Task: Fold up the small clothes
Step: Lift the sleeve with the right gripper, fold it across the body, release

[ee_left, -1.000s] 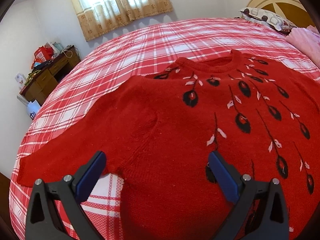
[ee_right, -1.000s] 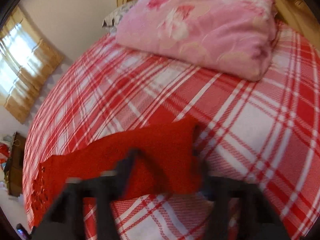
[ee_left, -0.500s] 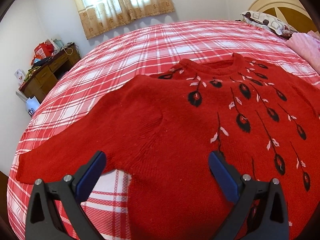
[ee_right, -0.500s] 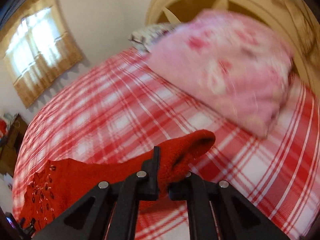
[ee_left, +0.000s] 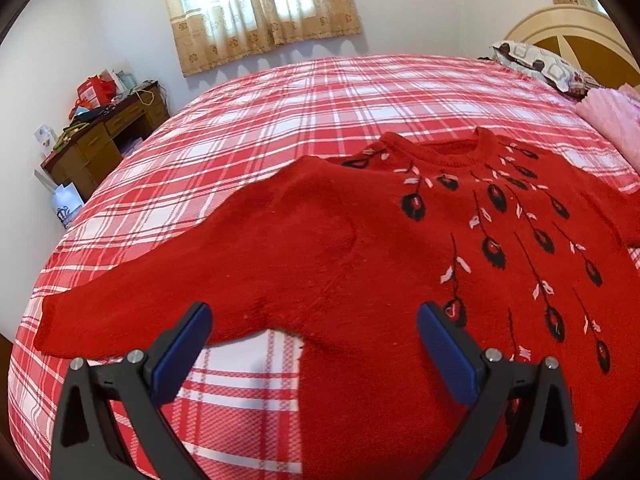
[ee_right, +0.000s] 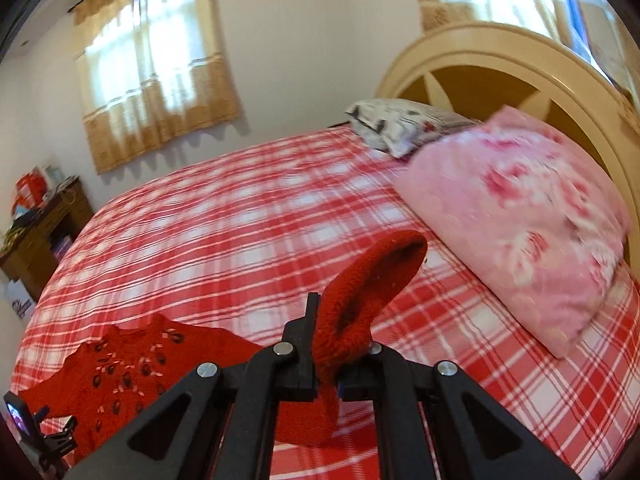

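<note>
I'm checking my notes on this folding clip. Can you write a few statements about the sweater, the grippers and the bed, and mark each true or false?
1. The right gripper is shut on the sweater's cuff. True.
2. The left gripper grips the other sleeve. False: it is open, holding nothing.
3. The red sweater lies front up on a plaid bedspread. True.
4. The pink pillow covers the sweater. False: it lies apart, near the headboard.

I see open plaid bed (ee_left: 280, 120) to the left of and beyond the red sweater (ee_left: 360, 260), with room to pass. On the far right, a pink folded blanket (ee_right: 520, 208) and patterned pillow (ee_right: 400, 128) block the way before the headboard (ee_right: 500, 52).
</note>
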The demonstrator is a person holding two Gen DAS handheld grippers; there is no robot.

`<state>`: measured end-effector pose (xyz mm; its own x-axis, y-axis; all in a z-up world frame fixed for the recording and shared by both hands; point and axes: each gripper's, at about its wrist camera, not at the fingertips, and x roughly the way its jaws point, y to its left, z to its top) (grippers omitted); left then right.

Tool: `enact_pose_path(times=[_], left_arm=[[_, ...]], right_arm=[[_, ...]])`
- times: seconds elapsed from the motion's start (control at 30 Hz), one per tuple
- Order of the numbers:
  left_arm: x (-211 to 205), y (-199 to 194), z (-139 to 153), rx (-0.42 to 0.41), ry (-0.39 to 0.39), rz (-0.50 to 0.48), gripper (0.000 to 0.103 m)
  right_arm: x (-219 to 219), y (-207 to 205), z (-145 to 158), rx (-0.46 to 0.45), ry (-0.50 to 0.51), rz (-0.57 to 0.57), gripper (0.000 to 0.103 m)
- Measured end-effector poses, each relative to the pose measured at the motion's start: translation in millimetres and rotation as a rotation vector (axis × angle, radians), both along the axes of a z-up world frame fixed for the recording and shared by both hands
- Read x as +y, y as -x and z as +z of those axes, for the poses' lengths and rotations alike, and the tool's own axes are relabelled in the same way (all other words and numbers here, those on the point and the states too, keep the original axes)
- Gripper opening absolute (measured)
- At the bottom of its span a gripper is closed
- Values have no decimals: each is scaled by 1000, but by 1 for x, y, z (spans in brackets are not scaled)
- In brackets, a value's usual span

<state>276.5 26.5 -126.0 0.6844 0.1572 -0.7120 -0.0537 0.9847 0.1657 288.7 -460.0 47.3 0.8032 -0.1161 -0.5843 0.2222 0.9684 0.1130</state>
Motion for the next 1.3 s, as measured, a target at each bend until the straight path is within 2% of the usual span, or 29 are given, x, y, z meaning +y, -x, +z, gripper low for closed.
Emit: enact_pose_path(times=[0.33,0.63,0.77,0.87,1.03,1.1,1.13,1.17,1.23,1.3], left_arm=[[21,6,-1,-4,24,23,103],[44,11,-3,-9,51,42,103],[55,14,-5,-7,62,59,103],[64,16,-7,0,68,72,103],[74,23,-5,1,55,77,103],[78,26,-3,-1,52,77,103],[80,28,-1,-4,53,74,103],[81,29,1,-8,56,67,103],[82,31,4,-7,55,57,103],[81,32,7,-15,50,38,103]], right_arm=[[110,-17,27,-35,84,199,5],[204,-31,23,-29,116,366,5],[251,-40,0,-2,100,448,5],[291,-46,-32,26,70,515,5],[360,-56,-105,86,20,611,5],[380,-60,-141,157,-62,685,7],[390,-59,-157,209,-56,708,9],[395,-56,-165,240,-39,719,22],[397,-40,-181,268,-2,759,40],[382,-28,-182,273,-10,779,43]])
